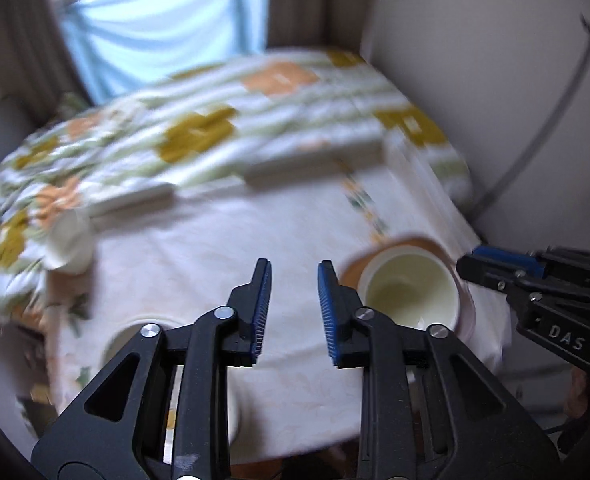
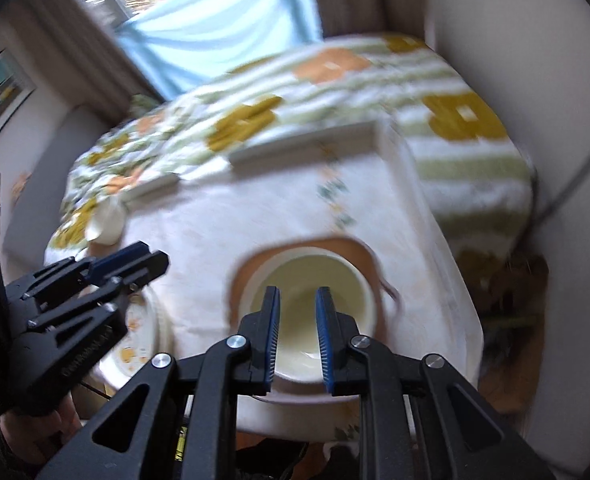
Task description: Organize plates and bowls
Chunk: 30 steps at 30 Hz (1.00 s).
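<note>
cloth-covered table (image 2: 223, 216): cream bowl (image 2: 315, 292) nested on brown plate (image 2: 347, 246) at 5 o'clock, small cup (image 1: 69, 246) tipped at 9 o'clock, unsorted; left gripper (image 1: 294, 304) parted, empty; right gripper (image 2: 297, 320) near-closed, gripping nothing.

I can read one word: "DAS", in pale raised capitals on the black body of my right gripper (image 1: 473, 266), which shows at the right edge of my left wrist view. Over in my right wrist view, my left gripper (image 2: 151, 258) carries raised lettering along its black side too, but it sits at an angle and blurs out, so I cannot make out the letters.
</note>
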### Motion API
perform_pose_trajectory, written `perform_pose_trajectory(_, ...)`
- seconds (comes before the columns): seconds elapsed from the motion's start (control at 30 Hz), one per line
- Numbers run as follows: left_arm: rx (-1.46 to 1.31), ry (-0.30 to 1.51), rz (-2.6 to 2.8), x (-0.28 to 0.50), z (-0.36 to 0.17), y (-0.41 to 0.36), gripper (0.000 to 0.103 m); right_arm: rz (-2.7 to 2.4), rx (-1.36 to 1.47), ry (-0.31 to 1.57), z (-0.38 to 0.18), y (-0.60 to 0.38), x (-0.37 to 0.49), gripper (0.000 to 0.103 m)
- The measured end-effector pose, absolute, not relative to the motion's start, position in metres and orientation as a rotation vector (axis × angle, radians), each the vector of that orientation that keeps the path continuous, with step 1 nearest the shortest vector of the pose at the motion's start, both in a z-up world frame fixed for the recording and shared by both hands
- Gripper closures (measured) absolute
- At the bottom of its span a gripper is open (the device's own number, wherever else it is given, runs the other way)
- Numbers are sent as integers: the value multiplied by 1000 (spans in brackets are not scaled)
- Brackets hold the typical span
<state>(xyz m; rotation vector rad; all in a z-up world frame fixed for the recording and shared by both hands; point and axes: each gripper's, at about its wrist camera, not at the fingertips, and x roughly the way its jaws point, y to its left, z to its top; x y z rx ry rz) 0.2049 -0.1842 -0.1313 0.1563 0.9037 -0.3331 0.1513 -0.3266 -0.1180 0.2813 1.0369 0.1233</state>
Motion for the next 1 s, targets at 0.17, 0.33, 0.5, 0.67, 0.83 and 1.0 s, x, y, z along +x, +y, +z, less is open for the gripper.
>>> perform_pose_trajectory(0.17, 39, 701, -105, 177, -86, -111, 0, 294, 228, 972, -95, -292, 172, 80)
perform_pose_trajectory(0.33, -45, 701, 66, 169, -75, -45, 0, 446, 171, 933, -87, -248, 194, 6)
perform_pose_trajectory(0.5, -183, 712, 193, 172, -78, 26, 0, 540, 93, 932, -78, -204, 230, 6)
perform_pose_trajectory(0.67, -359, 741, 280, 201, -98, 102, 0, 602, 20, 883, -66, -154, 277, 6)
perform_pose_trajectory(0.83, -514, 803, 300, 250, -137, 159, 0, 662, -19, 911, -77, -96, 335, 6)
perform_pose_trajectory(1.0, -581, 906, 282, 311, -195, 182, 5, 692, 31, 1095, -135, -45, 398, 6)
